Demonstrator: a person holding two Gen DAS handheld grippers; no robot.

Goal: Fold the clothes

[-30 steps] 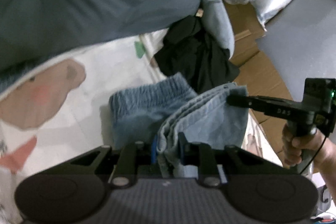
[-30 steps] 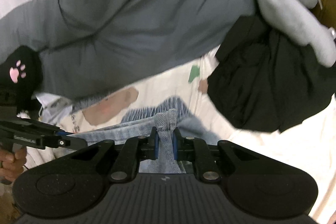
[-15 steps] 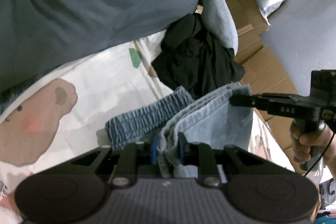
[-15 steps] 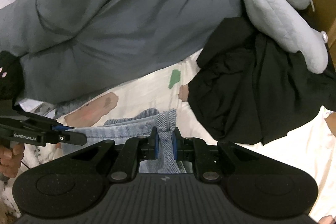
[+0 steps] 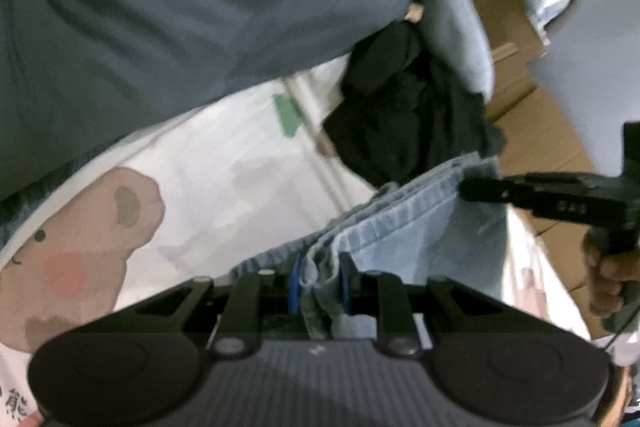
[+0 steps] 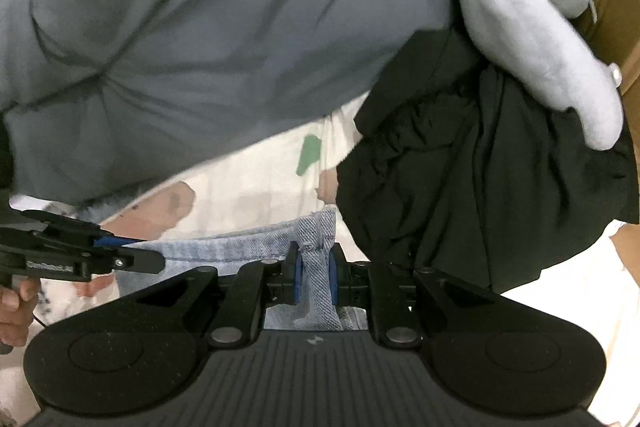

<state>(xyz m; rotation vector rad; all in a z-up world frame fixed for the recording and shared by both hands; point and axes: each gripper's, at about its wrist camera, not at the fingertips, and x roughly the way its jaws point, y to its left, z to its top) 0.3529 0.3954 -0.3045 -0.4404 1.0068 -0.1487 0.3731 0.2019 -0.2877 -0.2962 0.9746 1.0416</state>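
Left gripper (image 5: 320, 281) at bottom centre of its own view, blue pads pinching a bunched stack of hems of the light-blue denim garment (image 5: 420, 239); log motion reads as jaws opening slightly, cloth between them and pads touching it; right gripper (image 6: 314, 277) at bottom centre of its view, pads clamped on a narrow fold of the same denim (image 6: 316, 267), fabric sticking up above the pads; denim stretches between the two tools, lower middle of both frames, lifted over the white cartoon-print sheet (image 5: 224, 163); in the left view the right gripper comes in from the right edge, its tip on the denim's far corner, a hand (image 5: 608, 279) on its handle; in the right view the left gripper enters at lower left, held by a hand (image 6: 16, 303); bear print (image 5: 80, 247) on the sheet at left of the left view, green patch (image 6: 310, 153) mid-frame in the right view; beyond the denim a crumpled black garment (image 6: 480, 195), right of centre; grey-blue plush toy (image 6: 532, 39) lying along its upper edge, upper right; large dark grey quilt (image 6: 208, 39) fills the upper left of both views; cardboard (image 5: 532, 131) at far right in the left view; left view blurred.
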